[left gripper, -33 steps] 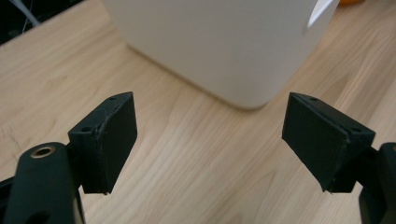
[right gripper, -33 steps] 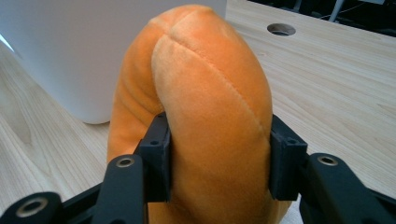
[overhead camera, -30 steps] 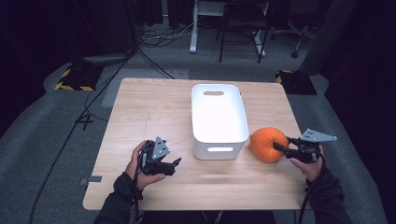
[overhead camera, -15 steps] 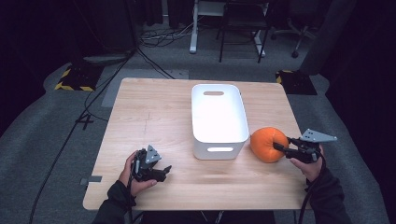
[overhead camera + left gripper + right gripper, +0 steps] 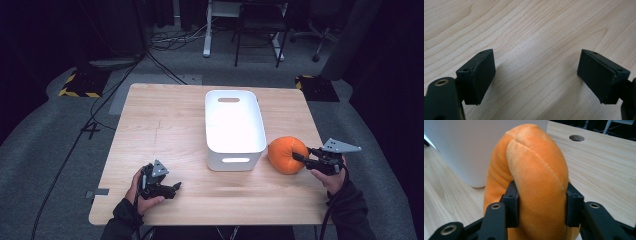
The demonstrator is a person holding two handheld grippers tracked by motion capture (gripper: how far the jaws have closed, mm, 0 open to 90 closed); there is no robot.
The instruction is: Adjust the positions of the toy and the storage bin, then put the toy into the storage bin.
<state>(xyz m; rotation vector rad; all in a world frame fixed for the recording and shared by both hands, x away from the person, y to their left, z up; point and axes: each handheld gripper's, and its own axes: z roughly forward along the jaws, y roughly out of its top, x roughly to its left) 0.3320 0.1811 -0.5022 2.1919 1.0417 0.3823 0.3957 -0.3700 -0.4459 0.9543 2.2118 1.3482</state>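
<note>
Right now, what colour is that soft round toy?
Orange: the plush toy shows best in the right gripper view.

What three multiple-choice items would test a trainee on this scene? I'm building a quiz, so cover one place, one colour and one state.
1. Where is the plush relative to the bin?
A. inside it
B. beside it, on the right gripper's side
C. at the table's far edge

2. What colour is the bin?
A. white
B. blue
C. black

3. What is the left gripper doing?
A. shut on the plush
B. shut on the bin's rim
C. open over bare table

Answers:
1. B: the high view shows the plush on the wood next to the bin, at the right gripper.
2. A: the bin's walls and floor are white in the high view.
3. C: the left gripper view shows its jaws apart with only wood between them, while the right gripper's jaws press the plush.
</note>
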